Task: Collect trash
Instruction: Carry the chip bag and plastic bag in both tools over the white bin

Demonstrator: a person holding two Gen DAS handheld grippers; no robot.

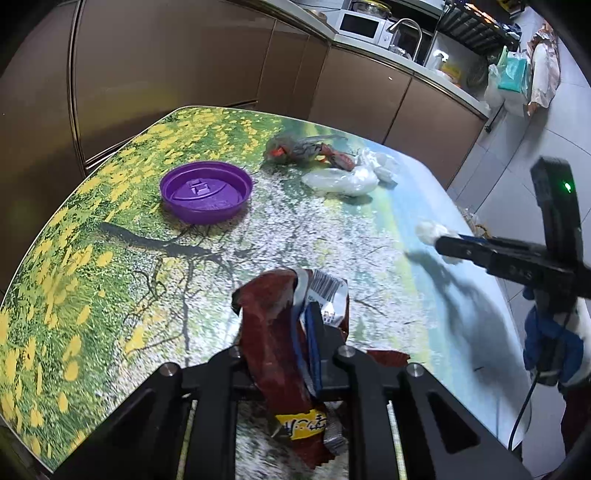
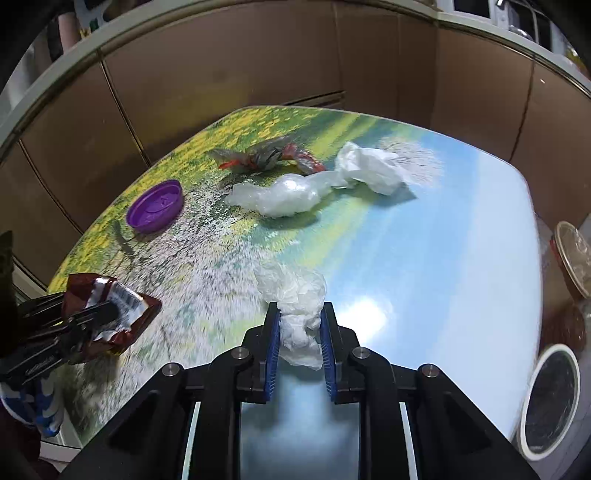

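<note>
A counter (image 1: 332, 236) printed with a meadow scene of yellow flowers, a tree and blue sky is seen filling most of both views, with brown cabinet fronts (image 1: 166, 74) ranged behind it across the upper part of each frame. In the upper right of the left wrist view a white microwave (image 1: 360, 24) and a tap are shown on a worktop.

The left gripper (image 1: 295, 332) is seen at the bottom centre of its own view, its jaws clenched on a crumpled dark red snack wrapper (image 1: 273, 332) with a barcode panel; the wrapper is held above the counter's near edge. In the right wrist view the same gripper and wrapper are found at the lower left.

The right gripper (image 2: 300, 332) is shown at the bottom centre of its view, its blue-padded jaws closed on a crumpled white plastic wad (image 2: 295, 302), which stands up between them over the pale blue part of the counter.

Farther back on the counter, towards the middle of the frame, a clear plastic bag (image 2: 277, 195) and a white crumpled bag (image 2: 369, 166) are seen lying touching one another. Just behind them a grey and red wrapper (image 2: 269, 157) is laid. A purple lid (image 2: 155, 210) is set apart on the left, over the yellow flowers.

At the right edge of the right wrist view, a white-rimmed bin (image 2: 550, 398) is seen beside the counter.
</note>
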